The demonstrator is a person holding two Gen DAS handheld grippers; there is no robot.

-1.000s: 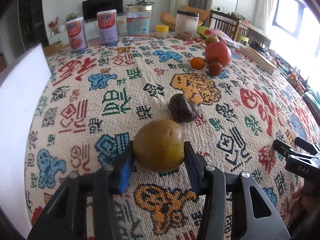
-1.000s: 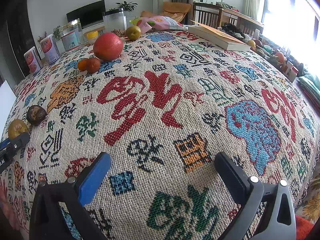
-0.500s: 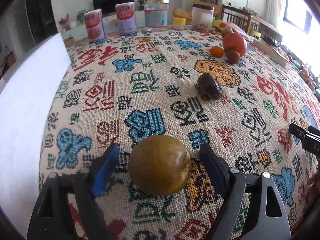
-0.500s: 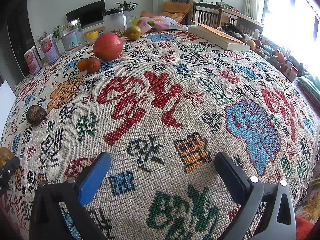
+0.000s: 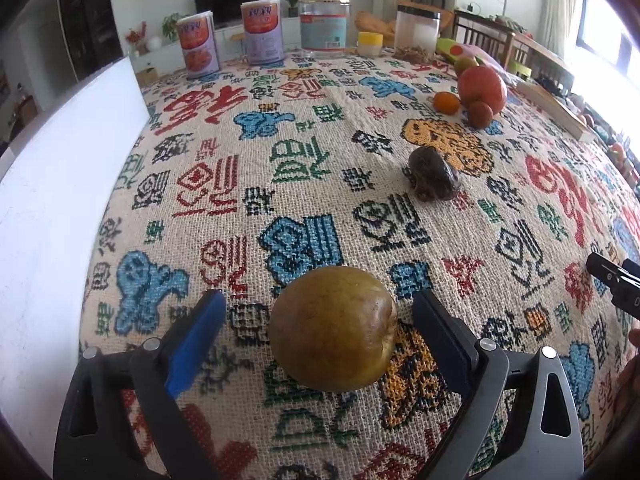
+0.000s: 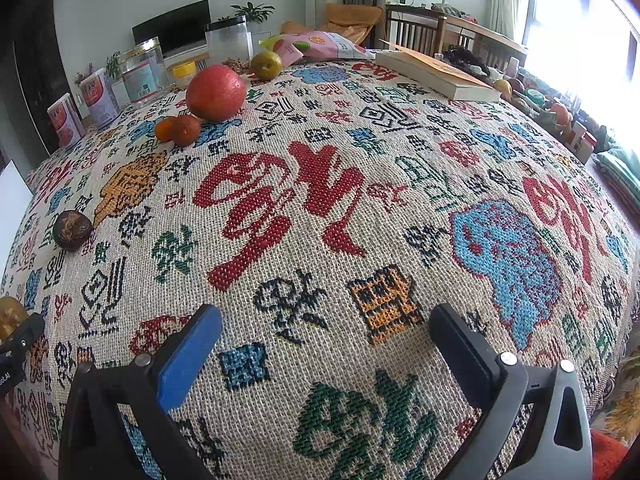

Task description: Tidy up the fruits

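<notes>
Left tongs spread wide around the brown fruit; right tongs spread wide, nothing between. Far jar contents unclear.

Bright daylight glares from the window at right; fisheye edges curve and darken.

Olive-brown fruit between spread fingers

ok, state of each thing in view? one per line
left gripper: open, straddling the pear, not touching
right gripper: open, empty
pear: resting on the cloth
dark fruit: on the cloth, alone
big red fruit: upright, by the two oranges
two oranges: side by side, touching
green fruit: on the cloth by the snack bag
jar: upright, lidded
book: flat, closed
</notes>
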